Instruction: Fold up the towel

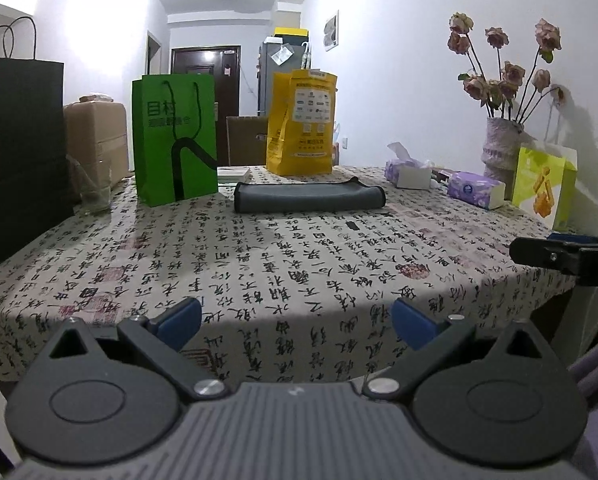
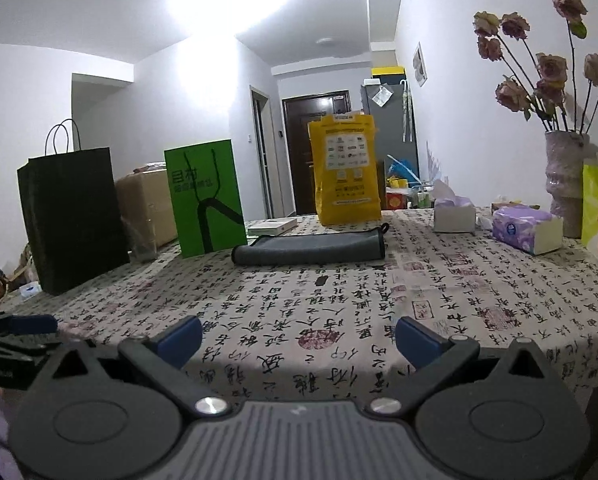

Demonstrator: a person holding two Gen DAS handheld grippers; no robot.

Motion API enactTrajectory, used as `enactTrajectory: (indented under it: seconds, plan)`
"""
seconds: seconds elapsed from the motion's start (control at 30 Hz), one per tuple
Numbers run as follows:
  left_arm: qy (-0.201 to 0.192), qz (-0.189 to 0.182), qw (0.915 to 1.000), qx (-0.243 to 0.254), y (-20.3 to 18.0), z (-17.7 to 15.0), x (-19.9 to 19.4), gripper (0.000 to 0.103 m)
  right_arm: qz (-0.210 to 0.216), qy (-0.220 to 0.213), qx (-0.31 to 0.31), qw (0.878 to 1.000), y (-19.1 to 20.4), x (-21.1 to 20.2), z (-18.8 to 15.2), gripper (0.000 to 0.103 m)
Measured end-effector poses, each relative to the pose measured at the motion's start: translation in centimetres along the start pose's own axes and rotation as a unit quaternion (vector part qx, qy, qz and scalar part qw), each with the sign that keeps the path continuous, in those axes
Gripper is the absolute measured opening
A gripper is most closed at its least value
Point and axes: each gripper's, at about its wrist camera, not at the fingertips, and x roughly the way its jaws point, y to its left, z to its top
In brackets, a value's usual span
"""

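Note:
A grey towel (image 1: 309, 198) lies folded in a flat oblong toward the far side of the table, on a cloth printed with black calligraphy (image 1: 283, 264). It also shows in the right wrist view (image 2: 309, 248). My left gripper (image 1: 297, 322) is open and empty, held back at the table's near edge, well short of the towel. My right gripper (image 2: 299, 342) is open and empty too, at the near edge. The right gripper shows at the right edge of the left wrist view (image 1: 567, 258). The left gripper shows at the left edge of the right wrist view (image 2: 15, 340).
Behind the towel stand a green paper bag (image 1: 175, 138), a yellow bag (image 1: 301, 122) and a black bag (image 1: 19, 156) at the left. Tissue boxes (image 1: 475, 190), a vase of dried roses (image 1: 499, 148) and a lime bag (image 1: 543, 188) stand at the right. A glass (image 1: 93, 196) stands left.

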Motion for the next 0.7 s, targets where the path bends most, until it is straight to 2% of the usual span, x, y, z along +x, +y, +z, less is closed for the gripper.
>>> enactTrajectory:
  seconds: [0.17,0.33,0.47,0.7]
  plan:
    - [0.004,0.012,0.9999,-0.003,0.4,0.1,-0.7,0.103,0.004,0.015,-0.004,1.0,0.2,-0.8,-0.5,0.103]
    - [-0.001,0.026,0.9996,-0.008,0.5,0.1,-1.5,0.103,0.007,0.011,-0.014,1.0,0.5,-2.4,-0.9,0.103]
    - [-0.003,0.016,0.9999,-0.005,0.2,0.1,-1.6,0.103,0.019,0.001,-0.03,0.999,1.2,-2.7,-0.9,0.103]
    - [-0.006,0.021,0.9998,-0.005,0.1,0.2,-1.7,0.103,0.015,0.0,-0.026,1.0,1.1,-2.7,-0.8,0.103]
